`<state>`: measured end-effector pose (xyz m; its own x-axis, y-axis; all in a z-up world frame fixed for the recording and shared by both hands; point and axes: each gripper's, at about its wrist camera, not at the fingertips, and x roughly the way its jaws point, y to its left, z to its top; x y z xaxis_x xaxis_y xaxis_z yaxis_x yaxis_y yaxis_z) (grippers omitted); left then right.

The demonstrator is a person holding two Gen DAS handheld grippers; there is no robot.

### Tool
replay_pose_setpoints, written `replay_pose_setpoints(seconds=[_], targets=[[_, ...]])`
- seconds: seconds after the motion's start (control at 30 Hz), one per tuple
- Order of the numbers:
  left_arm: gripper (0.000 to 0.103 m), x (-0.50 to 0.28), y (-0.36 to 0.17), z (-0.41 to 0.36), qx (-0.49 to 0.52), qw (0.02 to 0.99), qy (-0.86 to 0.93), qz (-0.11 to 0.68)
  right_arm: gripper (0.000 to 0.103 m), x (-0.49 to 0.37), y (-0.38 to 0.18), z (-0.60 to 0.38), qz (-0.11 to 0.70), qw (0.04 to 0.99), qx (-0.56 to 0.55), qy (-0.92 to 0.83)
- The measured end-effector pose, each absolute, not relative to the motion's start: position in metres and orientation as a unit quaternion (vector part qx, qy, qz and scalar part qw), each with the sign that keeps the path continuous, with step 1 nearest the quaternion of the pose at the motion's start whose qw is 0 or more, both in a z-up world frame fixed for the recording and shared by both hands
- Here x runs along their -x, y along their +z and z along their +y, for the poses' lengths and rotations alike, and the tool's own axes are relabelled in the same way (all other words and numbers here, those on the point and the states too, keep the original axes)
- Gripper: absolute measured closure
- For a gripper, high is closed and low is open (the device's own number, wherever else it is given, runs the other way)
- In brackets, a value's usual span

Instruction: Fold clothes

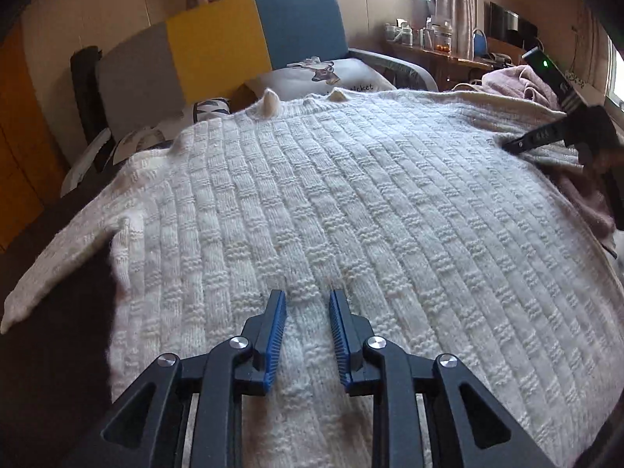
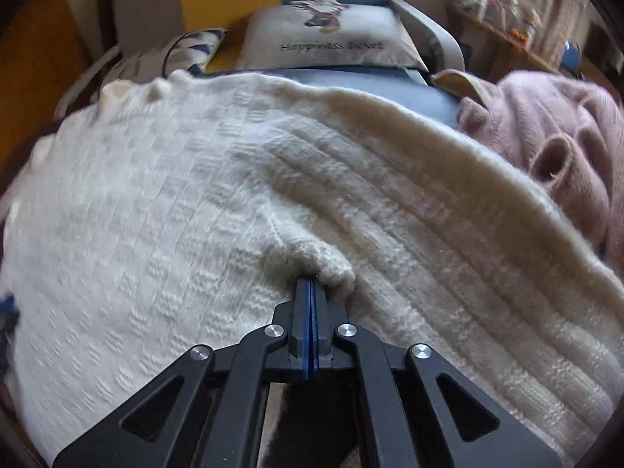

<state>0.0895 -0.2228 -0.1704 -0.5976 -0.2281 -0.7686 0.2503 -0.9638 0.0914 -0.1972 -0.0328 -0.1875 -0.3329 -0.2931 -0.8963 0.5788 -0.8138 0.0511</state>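
A white cable-knit sweater (image 1: 351,202) lies spread flat, back up, with one sleeve (image 1: 58,265) stretched out to the left. My left gripper (image 1: 308,294) hovers low over the sweater's near part, its blue pads apart with only the flat knit beneath them. My right gripper (image 1: 507,144) reaches in at the sweater's right edge. In the right wrist view, the right gripper (image 2: 311,282) is shut, and a small bunch of the white sweater (image 2: 156,214) is pinched up at its tips beside the other sleeve (image 2: 448,241).
A pink sweater (image 2: 553,136) is heaped to the right of the white one. A printed pillow (image 2: 331,39) and a grey, yellow and blue backrest (image 1: 218,39) stand behind. A shelf with jars (image 1: 429,39) runs along the back right. A dark surface (image 1: 50,351) shows at the left.
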Motion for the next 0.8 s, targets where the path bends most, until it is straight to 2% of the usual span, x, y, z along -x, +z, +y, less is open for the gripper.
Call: replay_pose_setpoints(seconds=[0.1, 0.23, 0.4, 0.5, 0.67, 0.73, 0.8], targets=[[0.080, -0.092, -0.165, -0.229, -0.427, 0.143, -0.891, 0.057, 0.100, 0.187, -0.167, -0.028, 0.109, 0.267, -0.515, -0.807], [0.080, -0.104, -0.167, -0.228, -0.419, 0.159, -0.891, 0.076, 0.100, 0.126, -0.133, -0.039, 0.108, 0.339, -0.489, -0.797], [0.079, -0.110, -0.171, -0.221, -0.406, 0.168, -0.896, 0.062, 0.100, 0.072, -0.174, -0.055, 0.154, 0.355, -0.499, -0.776], [0.079, -0.118, -0.169, -0.220, -0.404, 0.166, -0.896, 0.073, 0.101, 0.077, -0.186, -0.039, 0.100, 0.355, -0.498, -0.785], [0.079, -0.138, -0.163, -0.220, -0.392, 0.161, -0.899, 0.112, 0.100, 0.057, -0.161, -0.027, 0.054, 0.369, -0.498, -0.783], [0.079, -0.145, -0.155, -0.222, -0.384, 0.158, -0.899, 0.138, 0.093, 0.046, -0.161, -0.026, 0.057, 0.374, -0.500, -0.779], [0.079, -0.146, -0.153, -0.224, -0.389, 0.167, -0.897, 0.127, 0.076, 0.033, -0.174, -0.029, 0.084, 0.378, -0.505, -0.771]])
